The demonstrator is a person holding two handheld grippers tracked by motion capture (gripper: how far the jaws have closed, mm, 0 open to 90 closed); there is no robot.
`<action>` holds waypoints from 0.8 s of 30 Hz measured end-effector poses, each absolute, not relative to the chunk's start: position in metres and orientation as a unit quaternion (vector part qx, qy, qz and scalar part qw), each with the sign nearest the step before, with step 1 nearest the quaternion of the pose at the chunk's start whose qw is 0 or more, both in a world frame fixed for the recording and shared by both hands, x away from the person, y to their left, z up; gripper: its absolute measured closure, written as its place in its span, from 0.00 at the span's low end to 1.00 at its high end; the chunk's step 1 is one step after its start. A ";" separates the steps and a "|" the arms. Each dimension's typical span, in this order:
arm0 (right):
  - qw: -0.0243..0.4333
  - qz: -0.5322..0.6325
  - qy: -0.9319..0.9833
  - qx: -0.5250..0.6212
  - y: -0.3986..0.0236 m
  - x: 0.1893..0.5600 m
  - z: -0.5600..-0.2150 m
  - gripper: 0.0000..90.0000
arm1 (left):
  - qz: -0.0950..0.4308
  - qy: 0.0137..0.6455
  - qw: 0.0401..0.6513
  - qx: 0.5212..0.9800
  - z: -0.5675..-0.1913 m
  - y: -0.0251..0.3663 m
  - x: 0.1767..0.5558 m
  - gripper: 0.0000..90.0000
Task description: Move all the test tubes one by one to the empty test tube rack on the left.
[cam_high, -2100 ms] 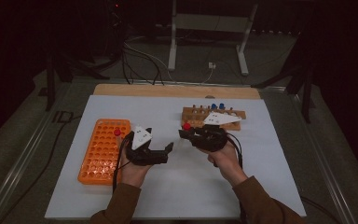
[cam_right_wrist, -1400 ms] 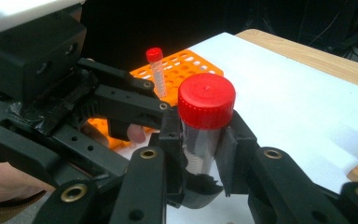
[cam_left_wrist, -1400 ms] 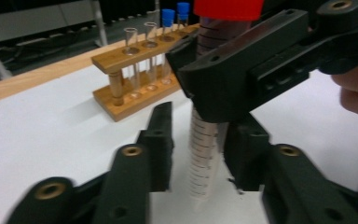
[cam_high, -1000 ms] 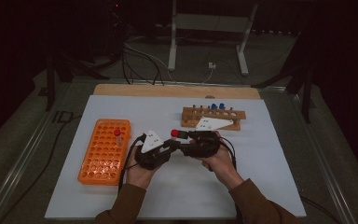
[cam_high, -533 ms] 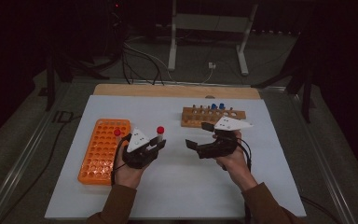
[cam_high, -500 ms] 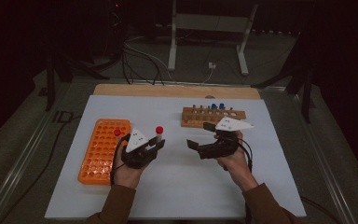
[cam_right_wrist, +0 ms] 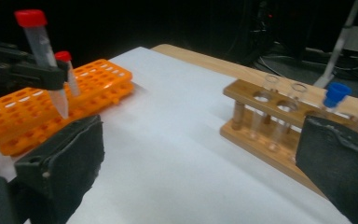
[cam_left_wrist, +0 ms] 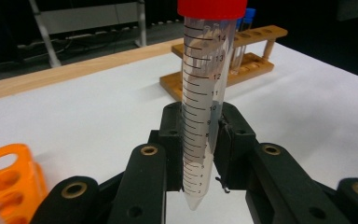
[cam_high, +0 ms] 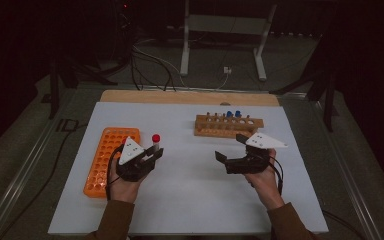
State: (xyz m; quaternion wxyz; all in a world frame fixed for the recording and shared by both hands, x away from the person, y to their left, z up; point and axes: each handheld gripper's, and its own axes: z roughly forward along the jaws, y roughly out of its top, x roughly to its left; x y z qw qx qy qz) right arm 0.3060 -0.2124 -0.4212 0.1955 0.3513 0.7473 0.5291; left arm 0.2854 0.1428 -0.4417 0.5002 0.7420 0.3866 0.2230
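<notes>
My left gripper is shut on a clear, red-capped tube, held upright just right of the orange rack. In the left gripper view the pads clamp the graduated tube near its lower part, its tip hanging free. My right gripper hovers in front of the wooden rack. Its jaws have just been opening and stand wide apart with nothing between them. The right gripper view shows the held tube at far left, above the orange rack.
A second red-capped tube stands in the orange rack. The wooden rack holds clear tubes and two blue-capped tubes. A white sheet covers the table, with a wooden strip along its far edge.
The grippers met at the middle over the red-capped tube, then parted. The left one carried the tube left toward the orange rack. The right one opened and drew back right.
</notes>
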 end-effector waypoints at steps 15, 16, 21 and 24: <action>0.209 0.524 0.740 0.366 -0.232 0.300 -0.424 0.01 | 0.242 0.404 0.511 0.719 -0.442 0.184 0.281 0.84; 0.209 0.525 0.739 0.366 -0.234 0.300 -0.424 0.01 | 0.244 0.406 0.509 0.719 -0.443 0.187 0.281 0.84; 0.210 0.530 0.732 0.372 -0.237 0.299 -0.422 0.01 | 0.253 0.421 0.498 0.715 -0.449 0.201 0.280 0.84; 0.211 0.530 0.735 0.367 -0.233 0.298 -0.422 0.01 | 0.258 0.427 0.491 0.714 -0.453 0.207 0.282 0.84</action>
